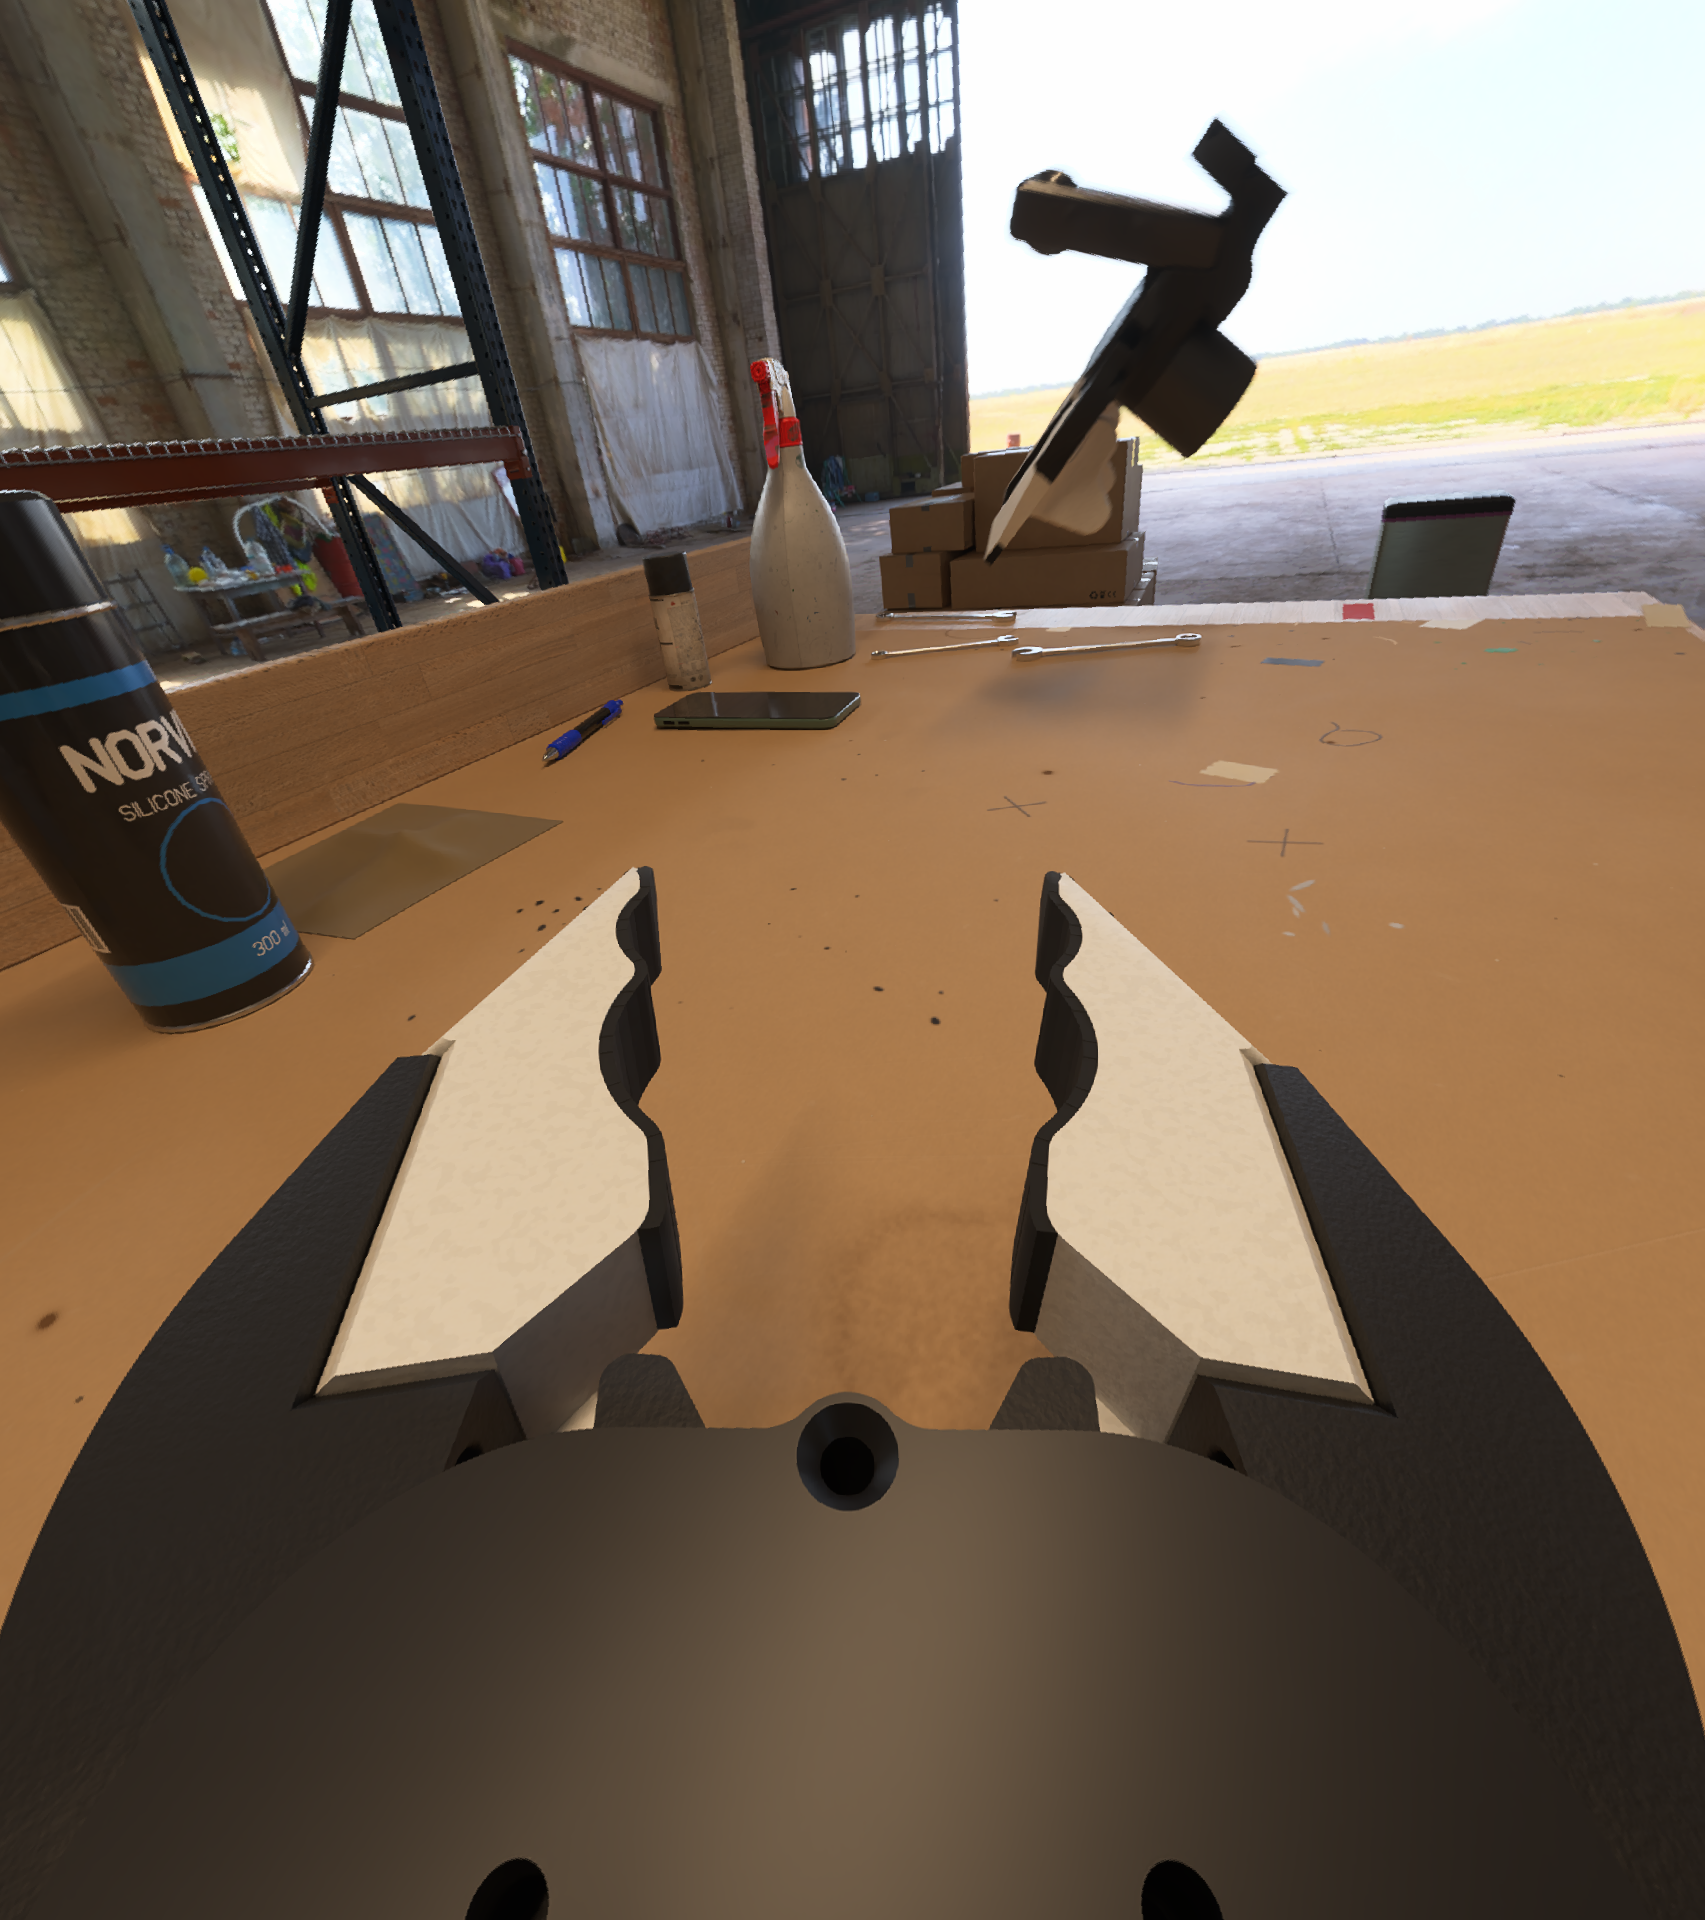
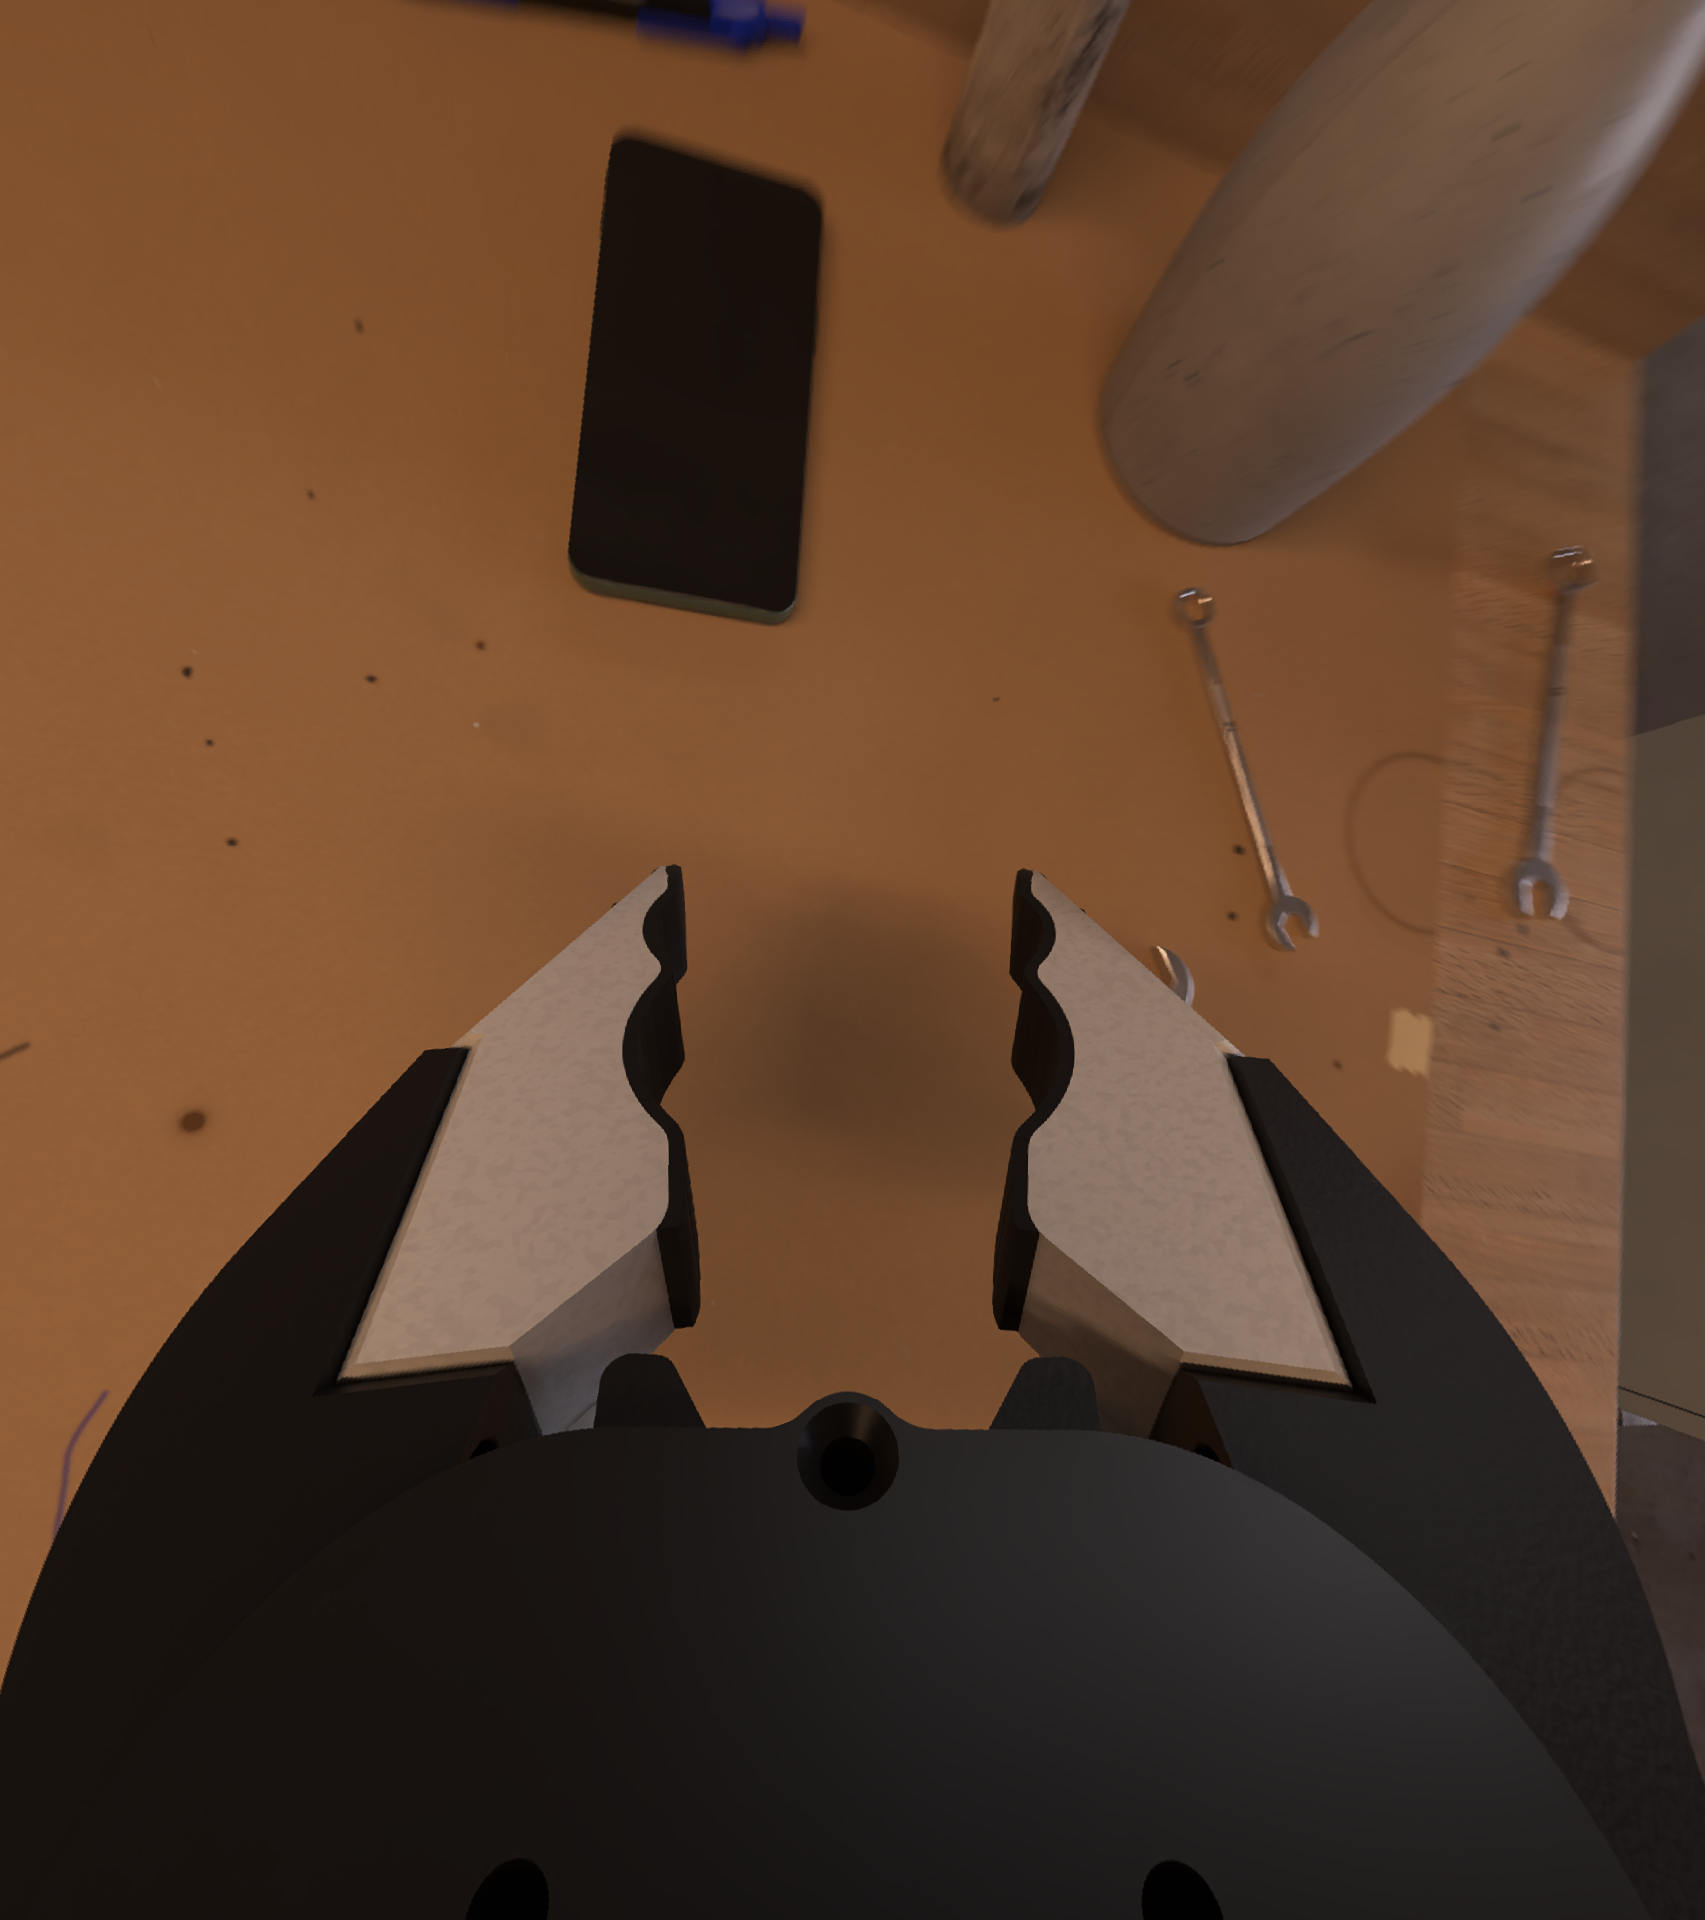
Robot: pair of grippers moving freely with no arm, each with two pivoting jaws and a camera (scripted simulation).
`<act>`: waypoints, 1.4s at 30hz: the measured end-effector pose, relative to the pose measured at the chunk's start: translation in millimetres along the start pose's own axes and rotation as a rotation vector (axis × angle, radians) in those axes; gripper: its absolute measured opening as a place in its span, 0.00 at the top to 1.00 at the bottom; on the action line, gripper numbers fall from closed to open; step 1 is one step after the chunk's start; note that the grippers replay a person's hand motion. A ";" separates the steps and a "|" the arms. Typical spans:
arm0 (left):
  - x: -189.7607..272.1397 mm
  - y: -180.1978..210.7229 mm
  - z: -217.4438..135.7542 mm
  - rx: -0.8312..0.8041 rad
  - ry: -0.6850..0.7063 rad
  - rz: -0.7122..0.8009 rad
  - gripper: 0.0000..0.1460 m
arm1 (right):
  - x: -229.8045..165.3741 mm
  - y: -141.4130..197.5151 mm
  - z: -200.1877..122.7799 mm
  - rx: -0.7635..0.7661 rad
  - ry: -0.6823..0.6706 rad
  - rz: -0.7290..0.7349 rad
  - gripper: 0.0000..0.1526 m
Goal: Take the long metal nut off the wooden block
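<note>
Over brown tabletop [image 1: 931, 831], both jaws apart, perhaps warehouse

You can see white lettering and a small volume marking on the black, blue-banded spray can [image 1: 100, 769] at the left of the table [image 1: 931, 935]. Pen-drawn crosses [image 1: 1284, 842] and a loop scribble [image 1: 1350, 736] mark the tabletop; nothing else is legible.
</note>
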State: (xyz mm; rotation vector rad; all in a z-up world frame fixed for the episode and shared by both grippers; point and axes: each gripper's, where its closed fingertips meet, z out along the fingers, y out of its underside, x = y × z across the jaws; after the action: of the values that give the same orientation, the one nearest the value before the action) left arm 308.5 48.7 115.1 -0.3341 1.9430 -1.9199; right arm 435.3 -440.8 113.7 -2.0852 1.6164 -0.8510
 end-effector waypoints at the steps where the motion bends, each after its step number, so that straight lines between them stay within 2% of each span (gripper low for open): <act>1: 0.2 0.1 0.2 -0.002 0.000 0.002 0.50 | 1.3 2.0 -13.9 0.053 0.030 0.011 0.58; 4: 0.5 0.1 0.4 -0.003 0.006 0.000 0.50 | 2.7 24.9 -55.7 0.169 0.092 0.063 0.54; 8: -0.5 -1.6 -0.8 0.012 0.007 -0.013 0.50 | -0.7 92.3 -88.7 0.149 0.123 0.153 0.51; 12: -0.9 -1.4 -0.3 0.010 0.007 -0.017 0.50 | -25.2 145.9 -84.2 0.098 0.011 0.214 0.52; 14: -0.3 -0.2 0.9 -0.002 0.007 -0.011 0.50 | -37.7 154.8 -70.4 0.109 -0.036 0.189 0.59; 15: 0.1 0.5 1.5 -0.008 0.008 -0.007 0.51 | -37.7 154.3 -64.5 0.129 -0.016 0.178 0.65; 17: 0.8 1.6 2.5 -0.019 0.009 -0.001 0.51 | -33.8 147.9 -58.1 0.193 0.063 0.161 0.83; 19: 1.1 2.2 3.2 -0.024 0.011 0.000 0.51 | -41.4 137.6 -52.2 0.219 0.006 0.171 0.89; 24: 0.4 0.1 2.1 -0.009 0.022 -0.019 0.51 | -67.3 102.9 -31.3 0.204 -0.012 0.078 0.89; 33: -4.8 -25.6 -22.7 0.067 0.034 -0.021 0.52 | -157.1 22.6 7.1 0.197 -0.139 -0.088 0.85; 37: -18.1 -59.0 -54.4 0.123 0.001 0.024 0.52 | -213.0 -11.7 17.7 0.206 -0.226 -0.161 0.83; 42: -50.3 -95.0 -119.4 0.188 -0.086 0.060 0.53 | -282.8 -49.1 26.4 0.218 -0.323 -0.252 0.80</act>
State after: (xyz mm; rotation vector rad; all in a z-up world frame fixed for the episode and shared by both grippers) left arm 292.6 174.8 213.4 -0.2962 1.6835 -1.9962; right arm 443.3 -158.3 57.6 -2.1621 1.0638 -0.6859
